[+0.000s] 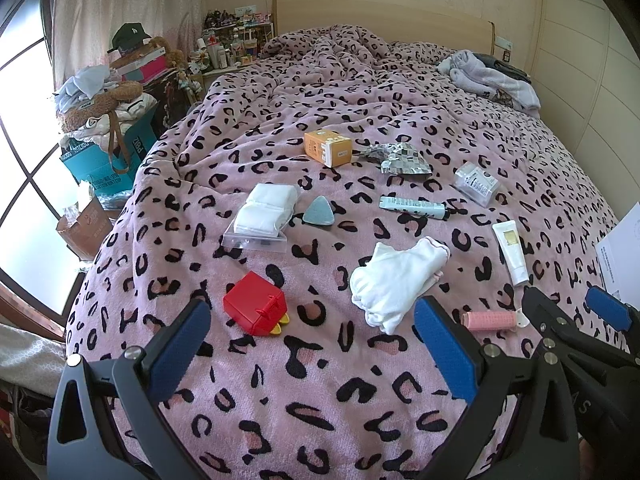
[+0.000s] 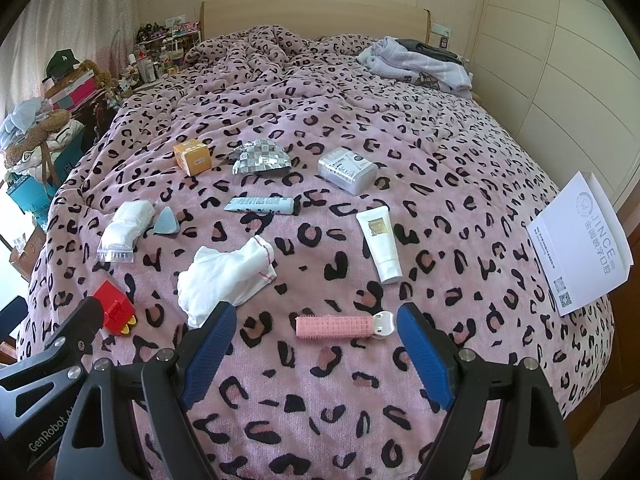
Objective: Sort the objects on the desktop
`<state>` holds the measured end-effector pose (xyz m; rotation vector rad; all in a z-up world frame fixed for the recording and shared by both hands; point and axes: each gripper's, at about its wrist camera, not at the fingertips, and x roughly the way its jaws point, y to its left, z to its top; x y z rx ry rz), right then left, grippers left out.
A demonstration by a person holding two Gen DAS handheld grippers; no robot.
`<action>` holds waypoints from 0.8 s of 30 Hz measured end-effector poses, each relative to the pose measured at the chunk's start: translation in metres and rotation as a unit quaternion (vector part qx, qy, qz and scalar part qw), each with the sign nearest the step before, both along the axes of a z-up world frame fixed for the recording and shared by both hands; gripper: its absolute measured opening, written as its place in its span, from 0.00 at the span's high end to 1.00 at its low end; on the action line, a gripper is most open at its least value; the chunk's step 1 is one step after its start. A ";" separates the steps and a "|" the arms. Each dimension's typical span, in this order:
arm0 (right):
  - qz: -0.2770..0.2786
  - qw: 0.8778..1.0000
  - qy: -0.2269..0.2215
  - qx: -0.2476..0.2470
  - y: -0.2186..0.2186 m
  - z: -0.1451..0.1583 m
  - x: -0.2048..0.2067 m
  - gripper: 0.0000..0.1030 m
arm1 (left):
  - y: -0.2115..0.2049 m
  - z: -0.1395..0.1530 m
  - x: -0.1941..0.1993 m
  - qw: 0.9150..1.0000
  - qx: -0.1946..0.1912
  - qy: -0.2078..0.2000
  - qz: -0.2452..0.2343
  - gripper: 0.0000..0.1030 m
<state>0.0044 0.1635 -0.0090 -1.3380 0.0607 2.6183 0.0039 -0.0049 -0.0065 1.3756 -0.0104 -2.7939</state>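
Loose objects lie on a pink leopard-print blanket (image 1: 320, 400). My left gripper (image 1: 312, 320) is open and empty, with a red box (image 1: 254, 308) just beyond its left finger and a white cloth (image 1: 396, 280) beyond its right. My right gripper (image 2: 316, 320) is open and empty, with a pink hair roller (image 2: 334, 326) lying between its fingertips on the blanket. Further off lie a white tube (image 2: 380, 242), a blue tube (image 2: 262, 205), an orange box (image 2: 192, 157), a silver foil pack (image 2: 260, 157), a clear cotton-swab box (image 2: 346, 170), a bagged white pack (image 1: 262, 216) and a blue triangular pad (image 1: 319, 211).
A white paper bag (image 2: 580, 244) stands at the bed's right edge. Folded clothes (image 2: 416, 62) lie by the headboard. Piled boxes, bags and clothing (image 1: 108, 120) crowd the floor to the left, by a window. A white wardrobe wall (image 2: 560, 80) runs along the right.
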 end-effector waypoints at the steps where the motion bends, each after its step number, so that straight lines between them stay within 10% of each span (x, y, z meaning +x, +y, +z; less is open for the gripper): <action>1: 0.000 1.000 0.000 0.000 -0.001 0.000 0.000 0.18 | 0.000 0.000 0.000 1.000 0.000 0.000 0.000 0.00; 24: 0.002 1.000 -0.001 0.008 0.007 -0.006 0.003 0.18 | -0.012 -0.002 0.006 1.000 0.005 0.001 -0.020 0.00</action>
